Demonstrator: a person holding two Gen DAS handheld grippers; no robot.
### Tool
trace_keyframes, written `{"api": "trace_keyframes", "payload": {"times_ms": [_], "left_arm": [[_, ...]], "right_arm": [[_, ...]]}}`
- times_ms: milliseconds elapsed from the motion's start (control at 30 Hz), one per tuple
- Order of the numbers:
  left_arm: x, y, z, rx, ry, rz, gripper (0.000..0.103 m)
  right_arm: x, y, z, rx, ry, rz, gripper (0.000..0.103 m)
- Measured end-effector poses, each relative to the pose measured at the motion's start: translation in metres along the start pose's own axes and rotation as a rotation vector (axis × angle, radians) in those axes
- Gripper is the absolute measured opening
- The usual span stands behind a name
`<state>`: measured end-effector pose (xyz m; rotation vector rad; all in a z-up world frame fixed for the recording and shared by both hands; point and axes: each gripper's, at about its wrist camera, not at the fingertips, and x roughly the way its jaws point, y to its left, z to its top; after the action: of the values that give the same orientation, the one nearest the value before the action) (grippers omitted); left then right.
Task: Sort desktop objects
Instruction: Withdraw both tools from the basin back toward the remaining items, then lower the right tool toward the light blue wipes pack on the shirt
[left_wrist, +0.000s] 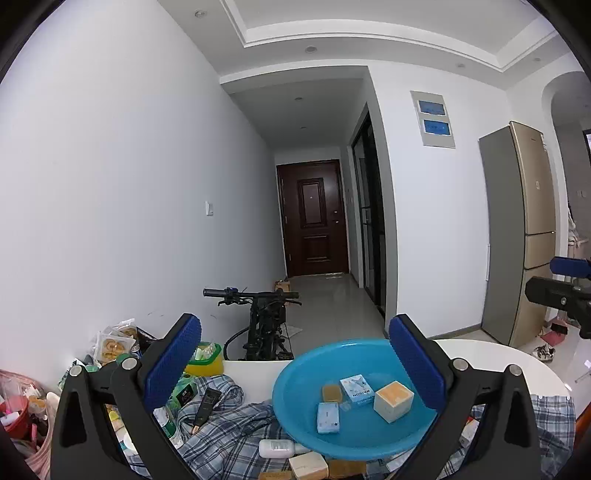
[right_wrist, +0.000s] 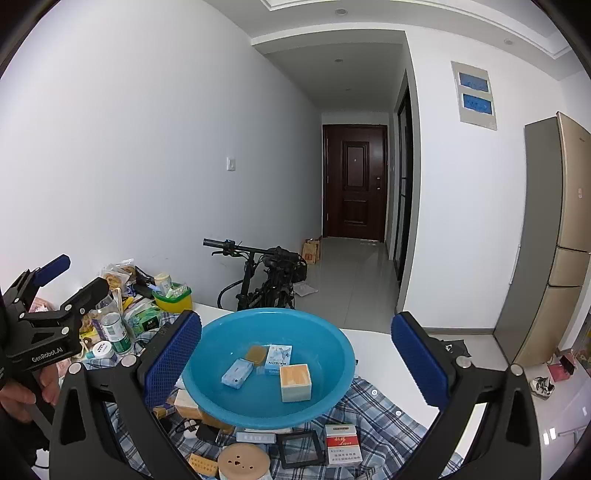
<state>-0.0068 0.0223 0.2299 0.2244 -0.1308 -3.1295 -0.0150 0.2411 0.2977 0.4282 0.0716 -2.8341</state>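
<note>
A blue plastic basin (left_wrist: 295, 373) (right_wrist: 332, 350) sits on a checked cloth on the white table. It holds a cream cube box (left_wrist: 393, 400) (right_wrist: 294, 382), a RAISON box (left_wrist: 355, 389) (right_wrist: 277, 359), a light blue box (left_wrist: 328, 417) (right_wrist: 237, 373) and a tan bar (left_wrist: 331, 392) (right_wrist: 256, 353). My left gripper (left_wrist: 295, 365) is open and empty, held above the near side of the basin; it also shows at the left of the right wrist view (right_wrist: 72, 275). My right gripper (right_wrist: 295, 360) is open and empty above the basin; its fingers show at the right of the left wrist view (left_wrist: 565, 280).
Loose items lie on the cloth (right_wrist: 376, 406): a red-and-white pack (right_wrist: 341, 445), a black frame (right_wrist: 300, 448), a round beige lid (right_wrist: 243, 461), a white tube (left_wrist: 277, 447), a black tube (left_wrist: 207, 404). Clutter with a yellow-green tub (right_wrist: 173, 297) and bottles fills the left. A bicycle (right_wrist: 269, 277) stands behind the table.
</note>
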Motion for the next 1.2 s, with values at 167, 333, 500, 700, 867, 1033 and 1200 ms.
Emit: {"api": "trace_keyframes", "payload": {"times_ms": [167, 333, 500, 700, 867, 1033, 1200], "left_arm": [[-0.001, -0.002, -0.011, 0.002, 0.038, -0.026, 0.103], [0.002, -0.004, -0.033, -0.019, 0.083, -0.031, 0.103], [0.008, -0.010, -0.059, -0.025, 0.154, -0.060, 0.103], [0.018, -0.020, -0.093, -0.003, 0.250, -0.095, 0.103], [0.028, -0.025, -0.127, 0.005, 0.349, -0.124, 0.103], [0.035, -0.029, -0.159, 0.006, 0.431, -0.141, 0.103], [0.037, -0.031, -0.180, -0.023, 0.470, -0.144, 0.103]], "right_arm": [[-0.003, 0.002, -0.012, 0.002, 0.018, 0.014, 0.102], [-0.001, -0.001, -0.028, 0.018, 0.046, 0.025, 0.102], [0.008, -0.004, -0.049, 0.035, 0.098, 0.032, 0.102], [0.019, -0.009, -0.077, 0.049, 0.173, 0.040, 0.102], [0.026, -0.014, -0.097, 0.065, 0.221, 0.033, 0.102], [0.033, -0.021, -0.120, 0.092, 0.270, 0.028, 0.102], [0.037, -0.021, -0.141, 0.097, 0.311, 0.022, 0.102]]}}
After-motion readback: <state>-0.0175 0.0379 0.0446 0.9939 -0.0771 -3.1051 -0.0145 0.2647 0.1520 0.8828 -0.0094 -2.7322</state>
